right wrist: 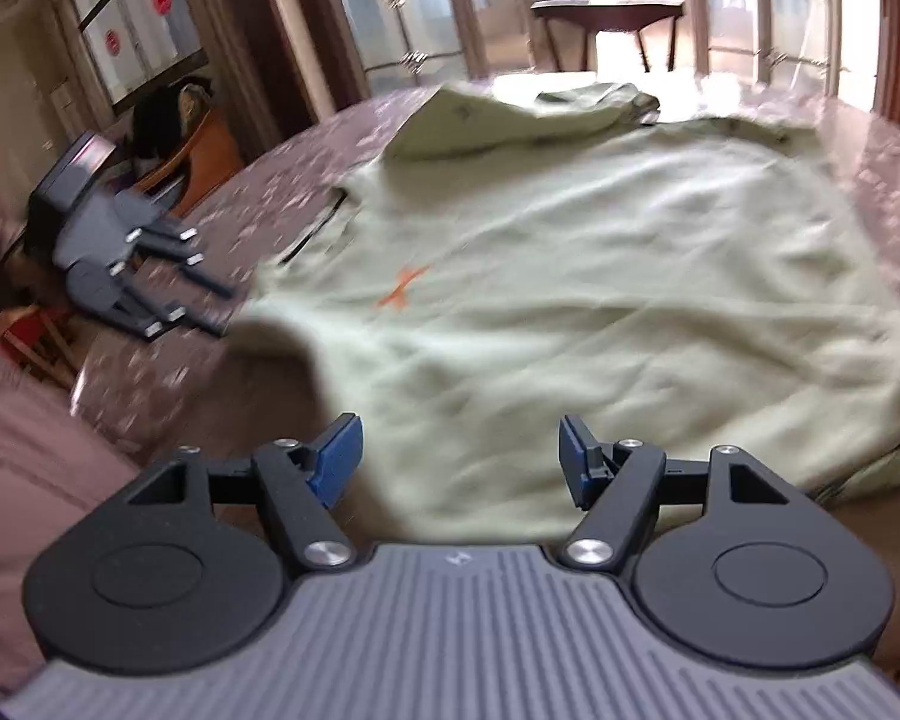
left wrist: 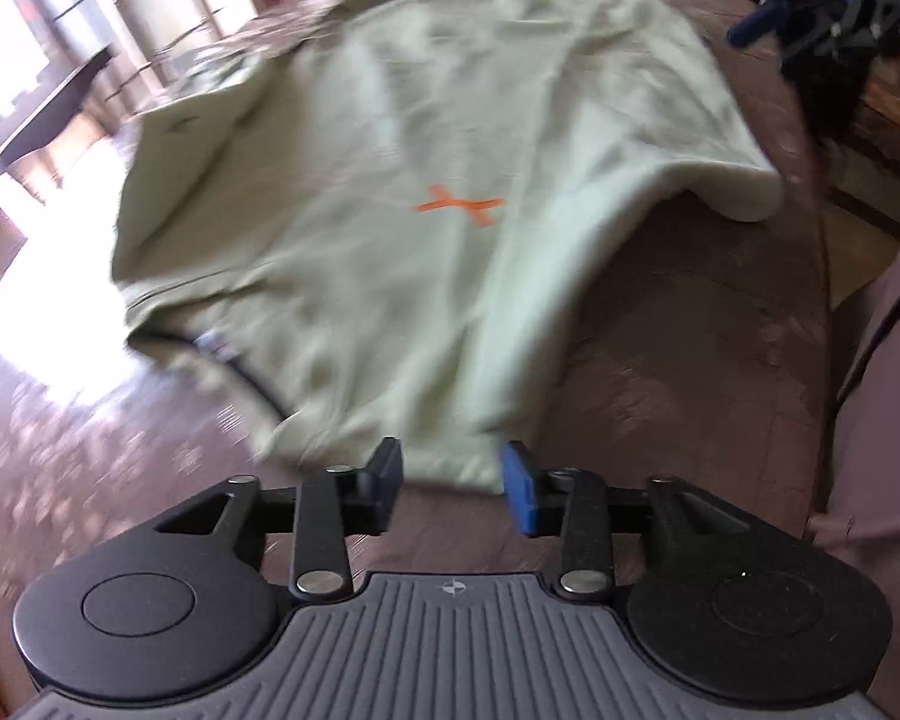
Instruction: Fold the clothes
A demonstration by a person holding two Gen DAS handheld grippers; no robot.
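Your left gripper [left wrist: 453, 480] has its fingers apart, the pale green shirt [left wrist: 390, 192] edge loose between them. Your right gripper [right wrist: 461, 456] fingers stand wide, hovering over the shirt hem on the patterned brown bed [left wrist: 690, 330].

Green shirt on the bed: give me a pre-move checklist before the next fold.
1. Left gripper free of cloth: ok, pads apart, hem only lies between them.
2. Right gripper open: ok, nothing pinched.
3. Green shirt lying flat: not ok, one edge is lifted off the bedspread.
4. Far sleeve laid out: not ok, bunched.
5. Orange mark facing up: ok.
6. Shirt fully on the bed: cannot tell.
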